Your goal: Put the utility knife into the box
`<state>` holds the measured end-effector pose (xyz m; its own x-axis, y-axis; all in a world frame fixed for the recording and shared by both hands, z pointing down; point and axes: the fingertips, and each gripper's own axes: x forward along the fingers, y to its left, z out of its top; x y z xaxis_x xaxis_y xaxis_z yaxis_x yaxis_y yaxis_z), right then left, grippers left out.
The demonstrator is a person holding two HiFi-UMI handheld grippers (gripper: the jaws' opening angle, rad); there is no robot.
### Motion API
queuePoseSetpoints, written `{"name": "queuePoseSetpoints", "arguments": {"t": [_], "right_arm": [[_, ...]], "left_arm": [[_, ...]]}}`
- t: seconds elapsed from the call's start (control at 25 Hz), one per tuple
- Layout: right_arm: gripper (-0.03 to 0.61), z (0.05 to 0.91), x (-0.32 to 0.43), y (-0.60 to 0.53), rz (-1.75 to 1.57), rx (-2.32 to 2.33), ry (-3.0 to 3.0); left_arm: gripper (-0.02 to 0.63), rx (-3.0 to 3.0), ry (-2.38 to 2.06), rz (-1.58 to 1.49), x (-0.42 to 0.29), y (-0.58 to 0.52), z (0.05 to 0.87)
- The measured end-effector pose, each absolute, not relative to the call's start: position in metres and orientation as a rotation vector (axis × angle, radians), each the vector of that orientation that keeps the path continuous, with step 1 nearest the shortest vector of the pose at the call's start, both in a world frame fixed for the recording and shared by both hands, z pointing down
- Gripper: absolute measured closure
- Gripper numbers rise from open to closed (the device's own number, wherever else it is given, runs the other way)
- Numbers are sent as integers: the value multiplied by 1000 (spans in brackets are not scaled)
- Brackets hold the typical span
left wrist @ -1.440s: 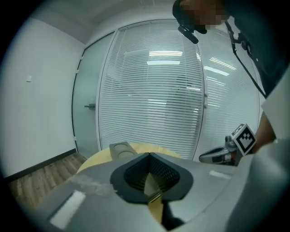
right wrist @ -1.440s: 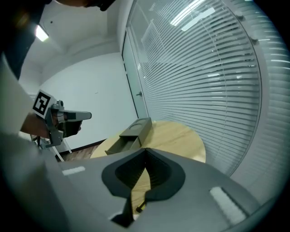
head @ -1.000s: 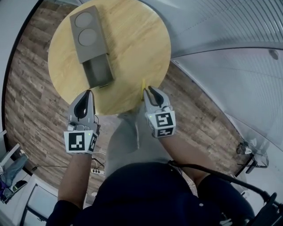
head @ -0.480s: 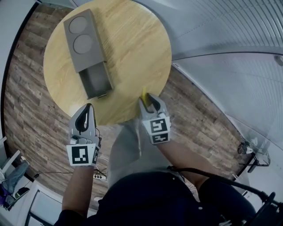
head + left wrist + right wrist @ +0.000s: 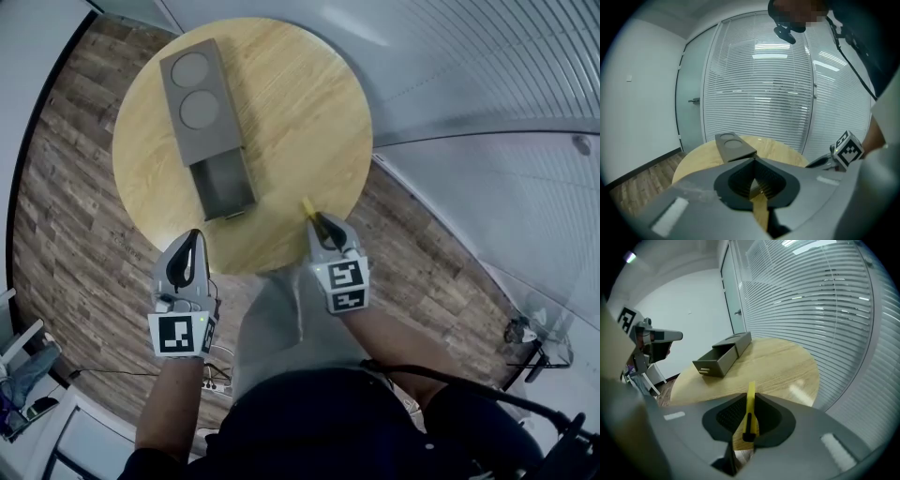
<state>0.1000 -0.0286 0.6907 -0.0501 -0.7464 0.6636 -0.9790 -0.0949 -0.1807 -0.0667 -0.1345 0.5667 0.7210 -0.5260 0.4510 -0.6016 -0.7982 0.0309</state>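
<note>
Head view: one box (image 5: 208, 122); right fingers (image 5: 336, 240) just clamped one knife (image 5: 307, 203); left fingers (image 5: 198, 253) together

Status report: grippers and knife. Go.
Right gripper jaws just closed, clamping utility knife. Left gripper shut, empty. Box drawer open; nothing between on table.

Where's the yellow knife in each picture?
Head view: utility knife pokes out ahead of the right gripper, at the table's near edge.
Left gripper view: not in it.
Right gripper view: bottom middle, between jaws that just closed further.
Shared landmark: grey box.
</note>
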Motion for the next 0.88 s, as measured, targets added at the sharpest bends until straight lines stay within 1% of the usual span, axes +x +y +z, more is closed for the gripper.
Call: {"name": "queuePoseSetpoints", "arguments": {"t": [0.24, 0.56, 0.88], "right_arm": [[518, 655, 102, -42, 859, 1912, -1864], [518, 582, 84, -71, 773, 1922, -1979], [518, 466, 60, -99, 630, 1837, -2228]], "left_arm": [[611, 2773, -926, 594, -68, -138, 540], [611, 2823, -979, 493, -81, -143, 483], [611, 2809, -1151, 288, -103, -151, 404]]}}
